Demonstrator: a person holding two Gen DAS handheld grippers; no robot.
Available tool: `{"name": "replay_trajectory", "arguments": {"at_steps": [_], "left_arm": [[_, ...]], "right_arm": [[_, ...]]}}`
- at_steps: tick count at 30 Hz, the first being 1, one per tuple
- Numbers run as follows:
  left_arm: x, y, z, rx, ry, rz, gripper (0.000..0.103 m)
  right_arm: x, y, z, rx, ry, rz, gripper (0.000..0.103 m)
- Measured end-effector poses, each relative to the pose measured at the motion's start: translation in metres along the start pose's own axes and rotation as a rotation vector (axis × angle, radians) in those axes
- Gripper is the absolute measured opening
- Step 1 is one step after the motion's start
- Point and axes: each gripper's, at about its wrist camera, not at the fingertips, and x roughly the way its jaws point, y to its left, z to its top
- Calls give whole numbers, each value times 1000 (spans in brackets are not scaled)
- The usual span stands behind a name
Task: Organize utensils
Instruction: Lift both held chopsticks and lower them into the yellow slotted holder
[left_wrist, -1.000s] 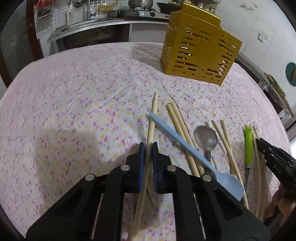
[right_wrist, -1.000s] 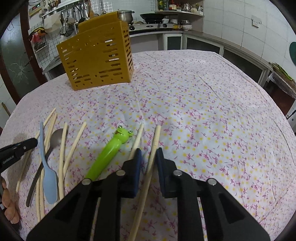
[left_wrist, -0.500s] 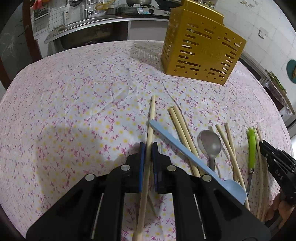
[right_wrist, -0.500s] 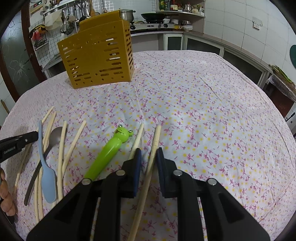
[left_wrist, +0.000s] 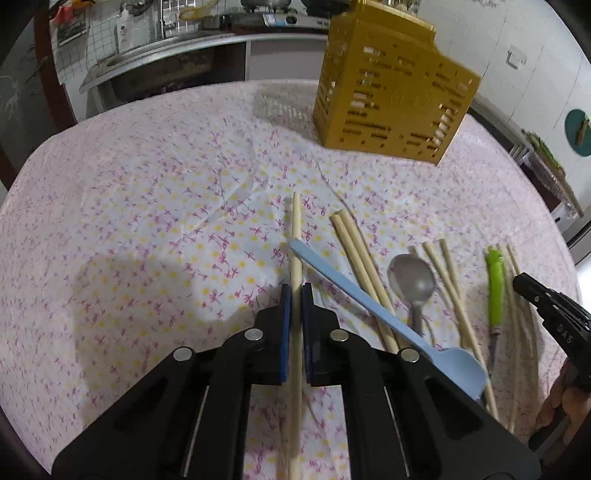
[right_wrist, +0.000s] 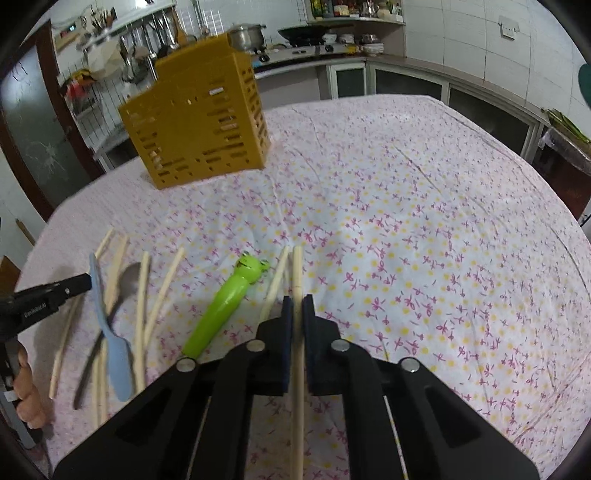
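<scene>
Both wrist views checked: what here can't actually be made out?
- Left wrist view: the lower end of the chopstick in the left gripper is cut off by the bottom edge.
- Left wrist view: the yellow holder is blurred; its contents are unreadable.
- Right wrist view: the metal spoon handle is partly covered by the blue spoon.
</scene>
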Motion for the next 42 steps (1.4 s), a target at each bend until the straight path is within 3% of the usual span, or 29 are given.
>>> {"name": "replay_trajectory", "arguments": {"at_steps": [11, 15, 26, 37, 42], "left_arm": [[-54, 10, -2, -63, -194, -90, 4], [-68, 2, -1, -39, -263, -85, 4], [-77, -6, 4, -58, -314, -154, 4], [-82, -19, 10, -27, -366, -213, 4], [-91, -24, 16, -14, -439, -227, 4]], "right_arm": [[-30, 7, 9, -7, -108, 85, 6], [-42, 7, 12, 2, -159, 104, 6], [-58, 9, 20, 17, -243, 199, 6], [-71, 26, 33, -26, -326, 225, 6], [-90, 30, 41, -42, -456, 237, 6]]}}
